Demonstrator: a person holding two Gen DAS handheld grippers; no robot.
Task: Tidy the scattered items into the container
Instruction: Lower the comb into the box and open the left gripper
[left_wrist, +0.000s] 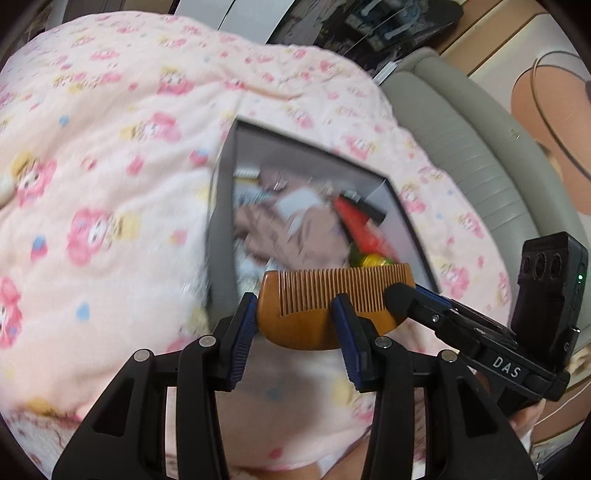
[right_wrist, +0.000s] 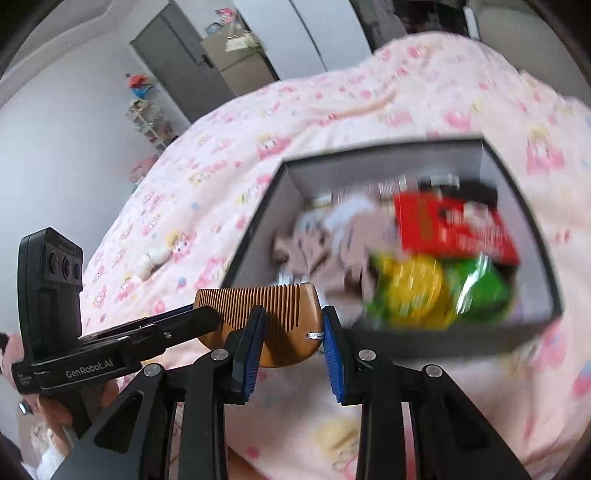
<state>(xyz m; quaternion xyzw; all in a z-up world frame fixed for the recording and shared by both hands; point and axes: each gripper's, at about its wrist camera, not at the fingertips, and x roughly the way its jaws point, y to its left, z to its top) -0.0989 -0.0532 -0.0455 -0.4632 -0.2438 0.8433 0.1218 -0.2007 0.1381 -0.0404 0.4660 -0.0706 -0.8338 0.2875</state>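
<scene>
A wooden comb (left_wrist: 314, 295) hangs in the air just in front of the dark box (left_wrist: 221, 229), with both grippers on it. My left gripper (left_wrist: 295, 310) is shut on the comb's left end. The right gripper (left_wrist: 400, 299) reaches in from the right and clamps the other end. In the right wrist view the comb (right_wrist: 284, 306) sits between the blue pads of my right gripper (right_wrist: 293, 321), while the left gripper (right_wrist: 207, 317) comes in from the left. The box (right_wrist: 443, 341) holds a red pack, a yellow-green packet and cloth items, all blurred.
A pink patterned blanket (left_wrist: 110, 147) covers the bed under the box. A small white item (right_wrist: 151, 262) lies on it left of the box, and a thin pale stick (right_wrist: 365, 107) beyond it. A grey padded bed edge (left_wrist: 461, 147) runs along the right.
</scene>
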